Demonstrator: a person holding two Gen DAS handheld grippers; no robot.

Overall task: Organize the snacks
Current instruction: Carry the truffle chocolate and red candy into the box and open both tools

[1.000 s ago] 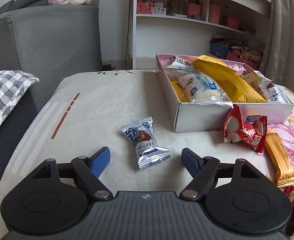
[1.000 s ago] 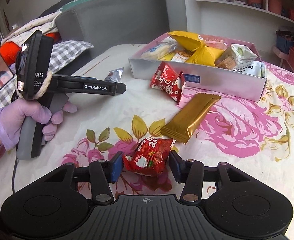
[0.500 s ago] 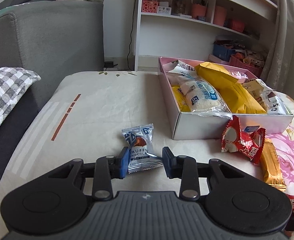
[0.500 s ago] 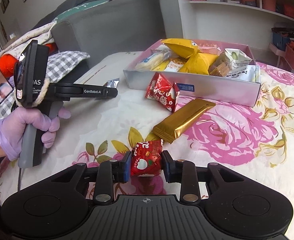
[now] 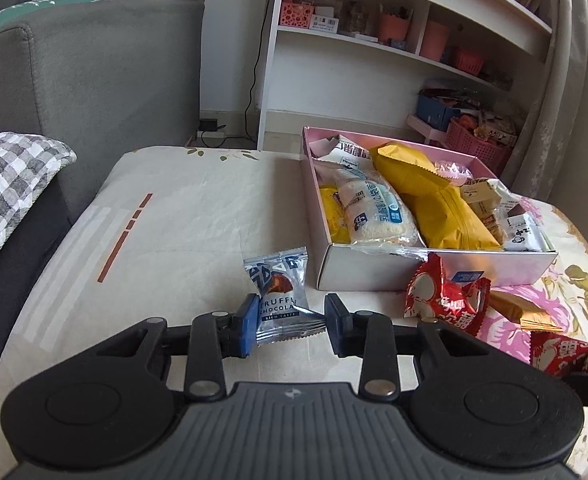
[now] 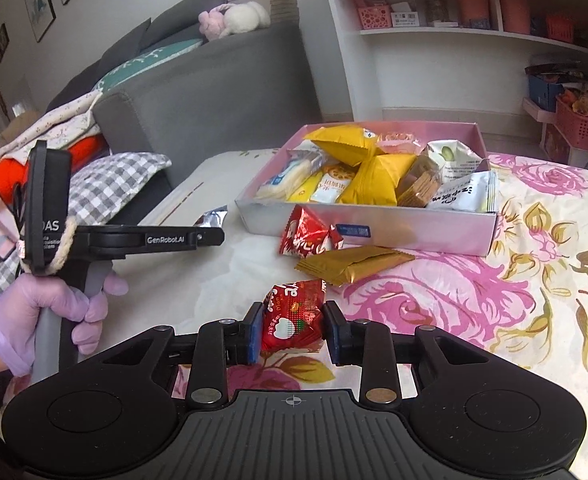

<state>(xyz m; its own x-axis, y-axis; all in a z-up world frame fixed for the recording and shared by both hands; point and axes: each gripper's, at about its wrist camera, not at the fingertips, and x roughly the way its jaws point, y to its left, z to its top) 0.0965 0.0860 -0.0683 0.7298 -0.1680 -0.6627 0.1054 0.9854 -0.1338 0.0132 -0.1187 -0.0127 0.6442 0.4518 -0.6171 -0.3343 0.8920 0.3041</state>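
Note:
My left gripper (image 5: 288,326) is shut on a silver-blue truffle chocolate packet (image 5: 280,294), lifted a little off the bed cover. My right gripper (image 6: 292,334) is shut on a small red snack packet (image 6: 292,314) and holds it above the floral cover. The pink snack box (image 5: 434,270), packed with yellow and white packets, stands ahead; it also shows in the right wrist view (image 6: 374,228). A red packet (image 5: 446,296) and a gold bar (image 6: 354,262) lie in front of the box. The left gripper appears in the right wrist view (image 6: 210,236).
A grey sofa (image 5: 86,76) with a checked cushion (image 5: 10,184) is on the left. A white shelf unit (image 5: 394,40) stands behind the bed, with pink baskets (image 5: 478,146) on the floor at right.
Both grippers closed on their packets, then lifted them off the cover and moved closer to the box.

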